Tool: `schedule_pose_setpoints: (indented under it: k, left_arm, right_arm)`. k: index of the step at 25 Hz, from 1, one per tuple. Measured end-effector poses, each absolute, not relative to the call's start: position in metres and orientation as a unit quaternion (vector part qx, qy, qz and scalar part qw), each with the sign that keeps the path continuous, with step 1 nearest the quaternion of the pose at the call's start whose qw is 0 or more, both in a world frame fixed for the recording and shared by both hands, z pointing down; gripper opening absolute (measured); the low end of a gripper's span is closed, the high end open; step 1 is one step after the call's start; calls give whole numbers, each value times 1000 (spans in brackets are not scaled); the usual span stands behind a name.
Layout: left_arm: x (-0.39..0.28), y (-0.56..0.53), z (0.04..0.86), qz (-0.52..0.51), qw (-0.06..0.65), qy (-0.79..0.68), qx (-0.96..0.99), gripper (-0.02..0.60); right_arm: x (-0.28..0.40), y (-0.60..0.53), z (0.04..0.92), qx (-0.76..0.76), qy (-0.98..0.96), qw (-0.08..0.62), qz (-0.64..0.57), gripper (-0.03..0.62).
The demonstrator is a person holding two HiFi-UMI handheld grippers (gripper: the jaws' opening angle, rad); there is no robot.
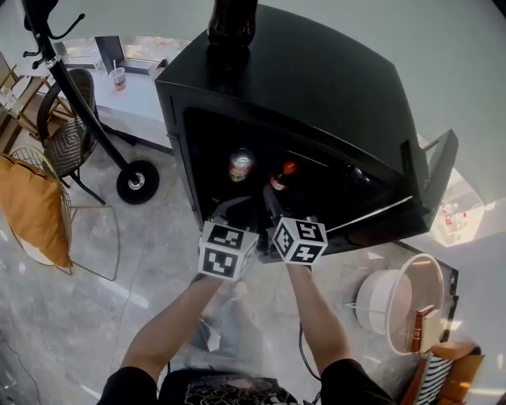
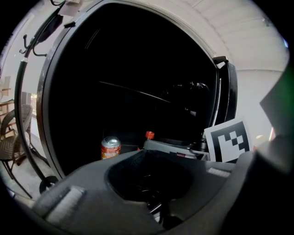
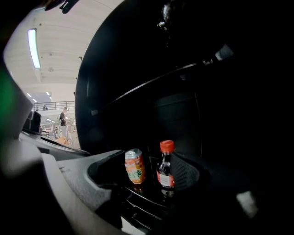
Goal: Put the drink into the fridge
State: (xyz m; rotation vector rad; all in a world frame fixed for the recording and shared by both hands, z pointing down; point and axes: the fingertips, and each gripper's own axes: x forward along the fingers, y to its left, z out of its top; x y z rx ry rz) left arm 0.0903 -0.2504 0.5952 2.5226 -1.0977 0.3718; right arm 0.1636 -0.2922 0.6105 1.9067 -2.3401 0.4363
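**A:** So, how far along is this one looking? Is the drink going in or what?

**B:** Pretty much in already, I'd say. The bottle [image 3: 166, 167] is standing upright on the shelf [image 3: 143, 198] inside the fridge [image 1: 316, 87], right between the jaws of the right gripper [image 3: 150, 164]. Those jaws are sitting wide apart, not squeezing anything. The bottle is standing just beside the right-hand pad, and I can't tell whether it's touching it.

**A:** And that can [image 3: 134, 166]?

**B:** It's standing just left of the bottle, also in the gap ahead of the right gripper, closer to its left jaw. Nothing is gripping it either.

**A:** What's the left gripper [image 2: 143, 156] doing?

**B:** Nothing much. It's hanging just left of the right one at the fridge mouth, jaws pressed together with nothing in them.

**A:** So what's left?

**B:** My guess is backing the right gripper straight out without clipping the bottle or the can. Then it's swinging the door [image 1: 431, 170] shut, since that's standing open off to the right of both grippers. There's also a second bottle [image 1: 232, 24] sitting on top of the fridge, well beyond both tools. No idea whether that one is meant to be going in too.
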Motion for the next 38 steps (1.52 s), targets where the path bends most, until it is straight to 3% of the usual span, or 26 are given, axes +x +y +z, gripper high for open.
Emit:
schedule_pose_setpoints:
  k: [12,24,38]
  left_arm:
    - [66,-229,487,129,181,-410,885,3]
    - [52,-191,382,109,146,-404,896,3]
    - [25,-154,329,99,108,-388,910,3]
  right_arm:
    - [122,-238,488,593,-790,44,150,144]
    - [92,-186,372,579,-805,59,118,65]
    - [57,-139,324,550,-824,45,128,2]
